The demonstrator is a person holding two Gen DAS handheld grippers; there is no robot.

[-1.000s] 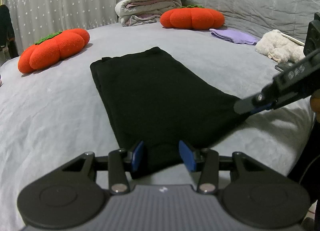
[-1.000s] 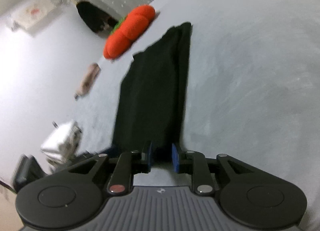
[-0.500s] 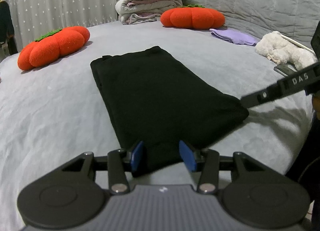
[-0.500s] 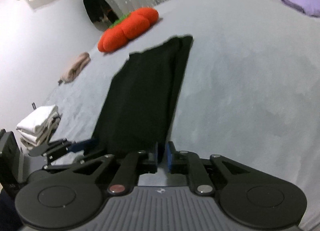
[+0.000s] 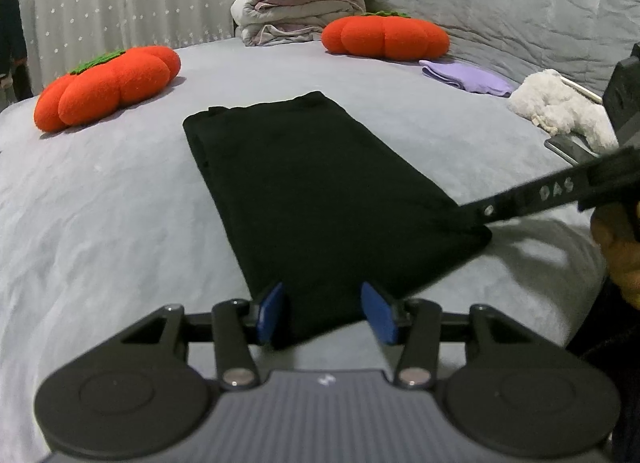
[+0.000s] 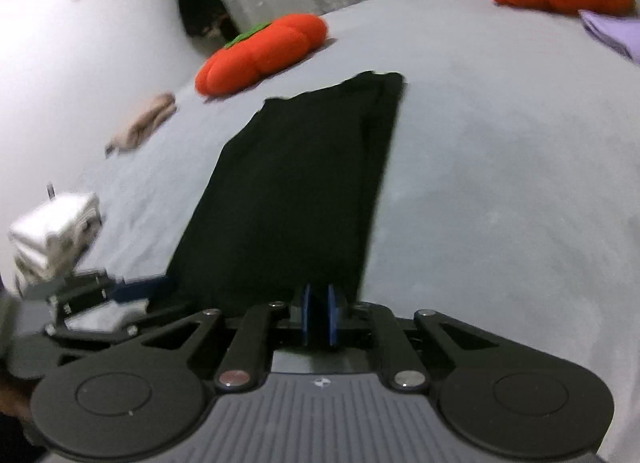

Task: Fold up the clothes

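A black garment point(image 5: 316, 191), folded into a long strip, lies flat on the grey bed point(image 5: 100, 223). My left gripper point(image 5: 326, 315) is open, its blue pads on either side of the strip's near left corner. My right gripper point(image 6: 319, 313) is shut on the strip's near right corner; it shows in the left wrist view point(image 5: 476, 215) coming in from the right. In the right wrist view the garment point(image 6: 296, 199) stretches away from the pads and the left gripper point(image 6: 132, 287) sits at the lower left.
Two orange pumpkin cushions point(image 5: 108, 87) point(image 5: 384, 37) lie on the bed. Folded bedding with a pink pillow point(image 5: 304, 7) is at the back. A purple folded cloth point(image 5: 464, 77) and a white fluffy toy point(image 5: 560, 111) lie at the right. A white folded stack point(image 6: 52, 235) sits left.
The right gripper's pads have closed on the garment's near right corner. The left gripper has stayed open at the near left corner. The garment has not moved.
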